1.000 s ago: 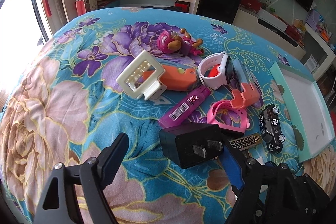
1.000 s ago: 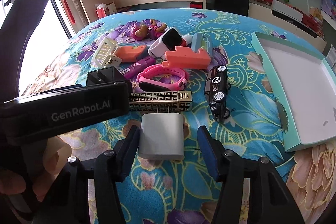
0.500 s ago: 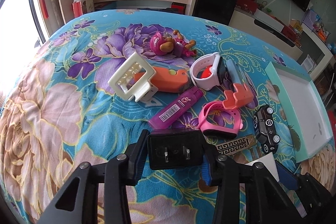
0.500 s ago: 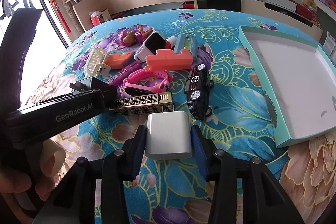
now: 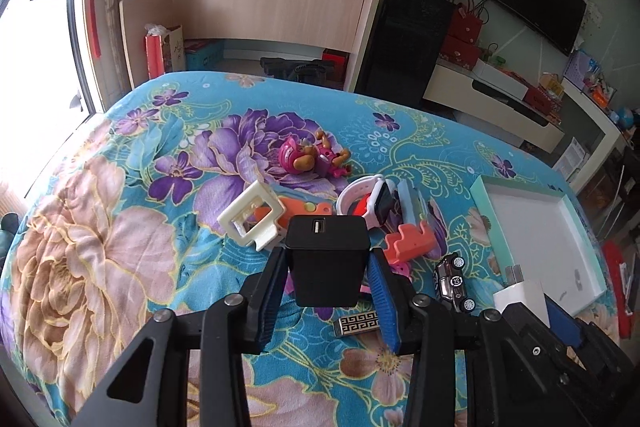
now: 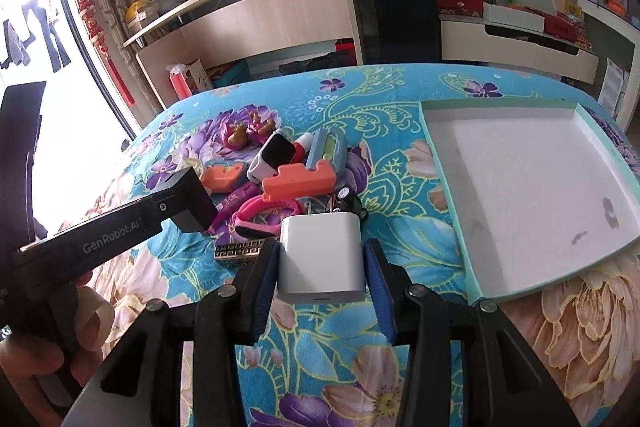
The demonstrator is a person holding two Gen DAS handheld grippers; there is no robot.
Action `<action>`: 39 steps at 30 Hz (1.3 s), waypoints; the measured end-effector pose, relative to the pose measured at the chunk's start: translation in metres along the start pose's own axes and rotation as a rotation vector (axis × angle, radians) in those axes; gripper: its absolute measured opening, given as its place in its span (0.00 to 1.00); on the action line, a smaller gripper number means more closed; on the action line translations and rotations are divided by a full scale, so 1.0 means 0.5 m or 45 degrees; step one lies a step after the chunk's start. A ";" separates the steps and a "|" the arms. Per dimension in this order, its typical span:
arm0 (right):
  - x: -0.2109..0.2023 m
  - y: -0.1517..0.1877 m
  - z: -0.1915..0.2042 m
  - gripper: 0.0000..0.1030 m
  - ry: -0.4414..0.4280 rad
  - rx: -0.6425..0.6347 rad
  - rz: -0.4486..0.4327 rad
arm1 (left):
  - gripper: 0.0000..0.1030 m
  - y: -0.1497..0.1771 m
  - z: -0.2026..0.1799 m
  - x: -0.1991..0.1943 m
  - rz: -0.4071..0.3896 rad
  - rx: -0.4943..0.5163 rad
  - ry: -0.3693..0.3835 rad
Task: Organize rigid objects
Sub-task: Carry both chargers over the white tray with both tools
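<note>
Both chargers are now lifted off the bed, whereas half a second ago they were lying on the cloth between the fingers. The left tool [image 5: 327, 301] is closed on the black charger [image 5: 327, 259], and the right tool [image 6: 320, 289] is closed on the white charger [image 6: 321, 257].

The black charger is a matte block with rounded edges, wider at its far end. A small USB port shows on the face that points away from the camera. It stands between the two blue pads [image 5: 383, 301], its near part pressed by them and its far part sticking out past the fingertips, above the pile.

The white charger is a smooth, glossy block with rounded corners. Two thin metal prongs rise from its far end, and a slot shows on its near edge. It is gripped at both sides by the pads, with the far half free. In the left view it appears at the lower right, just beside the tray [image 5: 486, 215].

Under the tools, on the flowered bedspread [image 5: 100, 247], lies the pile: a cream frame [image 5: 250, 219], an orange block [image 6: 300, 181], a white watch [image 6: 270, 157], a pink band [image 6: 266, 209], a toy car [image 5: 454, 281], a gold patterned bar [image 6: 239, 251] and a pink figure [image 5: 310, 157]. The tray has a teal rim and a white floor with some dark marks, and it lies to the right of the pile, near the right tool.
</note>
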State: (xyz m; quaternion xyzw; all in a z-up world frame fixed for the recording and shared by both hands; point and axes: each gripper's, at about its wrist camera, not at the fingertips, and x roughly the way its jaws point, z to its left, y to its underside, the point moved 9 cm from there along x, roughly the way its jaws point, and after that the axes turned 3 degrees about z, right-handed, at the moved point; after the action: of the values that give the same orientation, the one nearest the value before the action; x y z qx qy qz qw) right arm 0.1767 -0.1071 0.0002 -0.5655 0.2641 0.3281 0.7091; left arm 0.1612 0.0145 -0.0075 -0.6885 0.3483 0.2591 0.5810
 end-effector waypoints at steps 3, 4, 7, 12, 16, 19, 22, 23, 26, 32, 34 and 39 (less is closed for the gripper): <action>-0.026 -0.051 -0.037 0.43 0.068 0.041 -0.069 | 0.43 -0.032 -0.031 -0.027 -0.052 0.020 0.029; -0.031 -0.066 -0.054 0.43 0.088 0.067 -0.088 | 0.43 -0.041 -0.044 -0.031 -0.059 0.029 0.042; -0.041 -0.101 -0.108 0.43 0.158 0.141 -0.115 | 0.43 -0.064 -0.087 -0.038 -0.074 0.056 0.079; -0.042 -0.142 -0.200 0.43 0.255 0.234 -0.146 | 0.43 -0.084 -0.171 -0.023 -0.064 0.137 0.146; -0.041 -0.158 -0.271 0.43 0.313 0.289 -0.158 | 0.43 -0.094 -0.228 -0.002 -0.053 0.207 0.145; -0.044 -0.152 -0.327 0.43 0.342 0.330 -0.171 | 0.43 -0.095 -0.275 0.020 -0.029 0.260 0.152; -0.039 -0.139 -0.389 0.43 0.416 0.353 -0.156 | 0.43 -0.090 -0.327 0.043 -0.012 0.324 0.151; -0.039 -0.134 -0.409 0.43 0.438 0.362 -0.153 | 0.43 -0.087 -0.344 0.052 -0.002 0.341 0.156; -0.042 -0.122 -0.459 0.43 0.504 0.364 -0.144 | 0.43 -0.076 -0.399 0.077 0.030 0.390 0.171; -0.052 -0.102 -0.517 0.43 0.570 0.387 -0.137 | 0.43 -0.041 -0.488 0.122 0.096 0.487 0.173; -0.052 -0.095 -0.530 0.43 0.585 0.392 -0.132 | 0.43 -0.032 -0.508 0.137 0.122 0.499 0.168; -0.039 -0.073 -0.562 0.43 0.603 0.419 -0.080 | 0.43 -0.009 -0.547 0.168 0.162 0.535 0.157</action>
State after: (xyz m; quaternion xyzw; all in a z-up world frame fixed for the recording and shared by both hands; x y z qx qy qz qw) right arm 0.1912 -0.3897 -0.0246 -0.5117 0.4544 0.1177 0.7196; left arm 0.2036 -0.2685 -0.0165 -0.5435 0.4722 0.1746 0.6716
